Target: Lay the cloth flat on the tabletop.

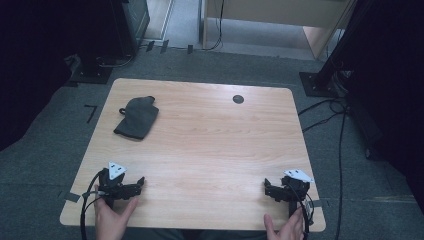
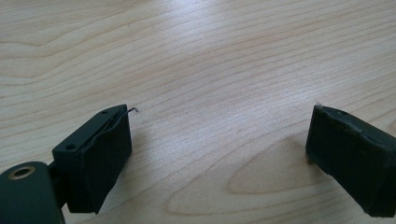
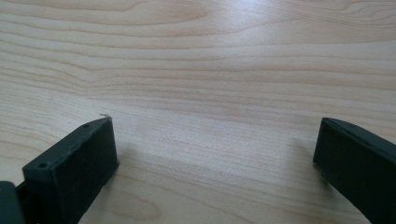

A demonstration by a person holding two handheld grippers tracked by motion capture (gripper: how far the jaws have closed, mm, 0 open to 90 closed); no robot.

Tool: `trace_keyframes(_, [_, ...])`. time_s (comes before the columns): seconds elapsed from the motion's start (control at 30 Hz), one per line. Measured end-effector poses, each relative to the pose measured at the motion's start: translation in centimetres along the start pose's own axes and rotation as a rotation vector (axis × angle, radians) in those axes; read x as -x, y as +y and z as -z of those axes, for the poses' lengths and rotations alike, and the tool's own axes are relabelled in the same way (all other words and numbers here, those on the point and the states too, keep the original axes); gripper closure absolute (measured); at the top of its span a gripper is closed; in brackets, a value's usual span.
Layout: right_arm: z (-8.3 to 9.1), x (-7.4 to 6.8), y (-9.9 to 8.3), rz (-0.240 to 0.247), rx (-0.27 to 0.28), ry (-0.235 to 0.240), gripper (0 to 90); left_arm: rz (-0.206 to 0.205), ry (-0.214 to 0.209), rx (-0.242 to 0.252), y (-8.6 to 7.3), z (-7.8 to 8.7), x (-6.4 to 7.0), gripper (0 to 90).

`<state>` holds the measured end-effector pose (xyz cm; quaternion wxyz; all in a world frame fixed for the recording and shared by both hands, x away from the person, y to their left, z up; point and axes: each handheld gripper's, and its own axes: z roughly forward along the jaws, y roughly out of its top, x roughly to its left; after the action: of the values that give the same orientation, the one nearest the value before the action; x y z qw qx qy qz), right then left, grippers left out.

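Mitten-shaped dark cloth (image 1: 136, 117) lies flat on the far left part of the worktop (image 1: 210, 150), well apart from both hands; it looks like a soft grey glove or pot holder with a small loop at its far left edge, though the exact kind is hard to tell. Left tongs (image 1: 131, 189) rest near the front left corner, jaws spread wide and empty, bare wood between them in the left gripper view. Right tongs (image 1: 272, 189) sit near the front right corner, likewise wide open with nothing held.

As I judge it, the main risk is the long reach: coming in low, a jaw could push the limp fabric along the smooth wood instead of getting under it. A shallow pinch might catch only the top layer, so the cloth sags or slips free. The trailing cable (image 1: 86, 205) could also snag on the worktop edge.
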<state>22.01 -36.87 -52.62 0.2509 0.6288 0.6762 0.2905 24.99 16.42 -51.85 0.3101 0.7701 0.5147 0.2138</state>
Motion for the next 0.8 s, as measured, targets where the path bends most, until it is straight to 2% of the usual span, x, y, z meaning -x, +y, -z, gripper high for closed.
trace_keyframes(0.07, [0.0, 0.0, 0.0, 0.0, -0.001, 0.0, 0.0, 0.005, 0.004, 0.0, 0.0, 0.0, 0.0, 7.1])
trace_keyframes(0.1, [0.0, 0.0, 0.0, 0.003, 0.001, 0.0, 0.0, 0.038, 0.035, 0.0, 0.1, -0.1, 0.0, 7.1])
trace_keyframes(0.3, [0.0, 0.0, 0.0, 0.008, 0.001, 0.009, 0.0, 0.04, 0.038, -0.001, 0.1, -0.1, 0.0, 7.1])
trace_keyframes(0.43, [0.1, 0.1, -0.1, 0.017, -0.001, 0.018, 0.0, 0.085, 0.08, -0.013, 0.3, 0.0, 0.0, 7.7])
trace_keyframes(0.47, [0.2, 0.1, -0.2, 0.028, 0.0, 0.03, 0.0, 0.093, 0.086, -0.015, 0.3, 0.1, 0.0, 13.5])
trace_keyframes(0.57, [0.3, 0.2, -0.3, 0.043, -0.001, 0.043, 0.0, 0.087, 0.123, -0.009, 0.6, 0.2, -0.2, 13.9])
trace_keyframes(0.73, [0.3, 0.3, -0.3, 0.051, -0.001, 0.053, 0.0, 0.092, 0.129, 0.018, 2.5, 0.2, -1.3, 14.3])
trace_keyframes(0.8, [0.3, 0.3, -0.3, 0.052, -0.002, 0.053, 0.0, 0.084, 0.139, 0.023, 3.8, -0.6, -1.9, 14.8])
